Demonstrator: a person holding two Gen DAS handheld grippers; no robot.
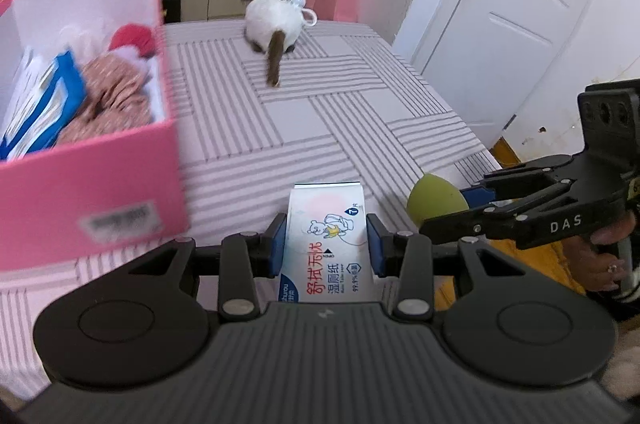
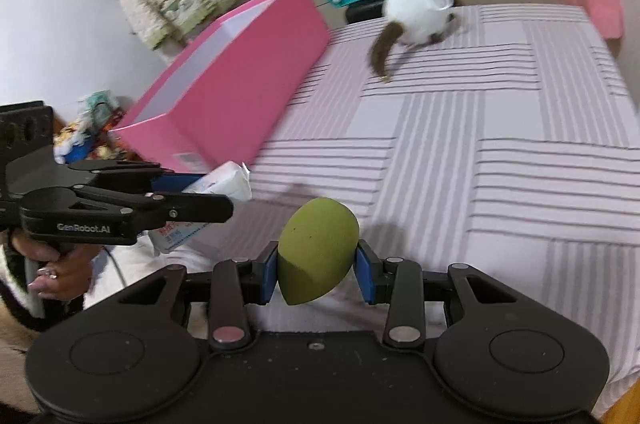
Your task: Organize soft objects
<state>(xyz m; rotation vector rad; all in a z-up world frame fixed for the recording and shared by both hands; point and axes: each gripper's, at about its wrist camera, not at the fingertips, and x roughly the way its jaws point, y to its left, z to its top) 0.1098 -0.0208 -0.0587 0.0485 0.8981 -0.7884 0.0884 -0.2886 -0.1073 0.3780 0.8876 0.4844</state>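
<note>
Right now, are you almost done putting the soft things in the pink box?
Getting there. Some soft things already lie in the pink box: a knitted cloth and a red plush piece. In hand, the left gripper holds a wipes pack, and the right gripper holds a green sponge. Still left on the bed: the white fluffy toy.

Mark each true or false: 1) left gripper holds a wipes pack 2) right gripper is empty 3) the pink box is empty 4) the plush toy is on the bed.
1) True: the left gripper is shut on the wipes pack.
2) False: the right gripper grips a green sponge.
3) False: the pink box already holds fabric items.
4) True: the plush toy lies on the striped bed, outside the box.
</note>
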